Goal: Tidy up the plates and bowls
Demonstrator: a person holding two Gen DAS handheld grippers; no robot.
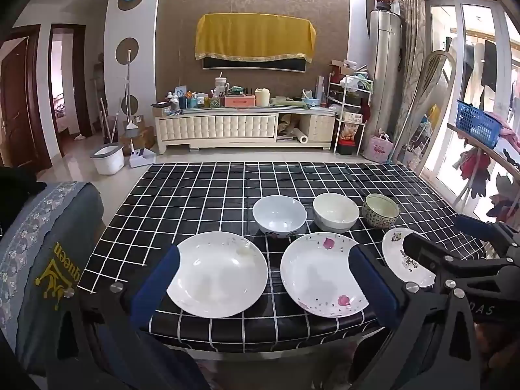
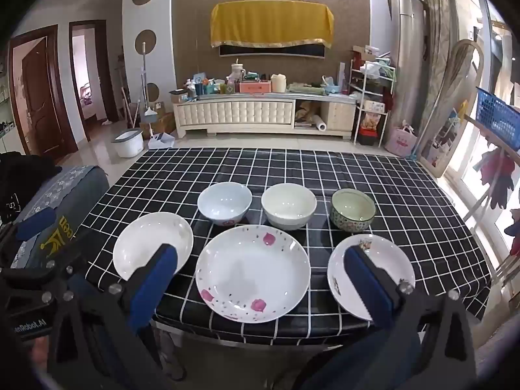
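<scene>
Daylight from right windows (image 1: 455, 65), glare, fisheye-warped dark edges

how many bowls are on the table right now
3, in a row behind the plates: a pale blue bowl on the left, a cream bowl in the middle, and a green patterned bowl on the right. All stand upright and apart; none looks hidden.

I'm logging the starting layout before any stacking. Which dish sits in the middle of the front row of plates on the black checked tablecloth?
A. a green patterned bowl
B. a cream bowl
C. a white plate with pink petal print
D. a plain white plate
C: the white plate with pink petal print lies between the plain white plate and the small white decorated plate.
</scene>
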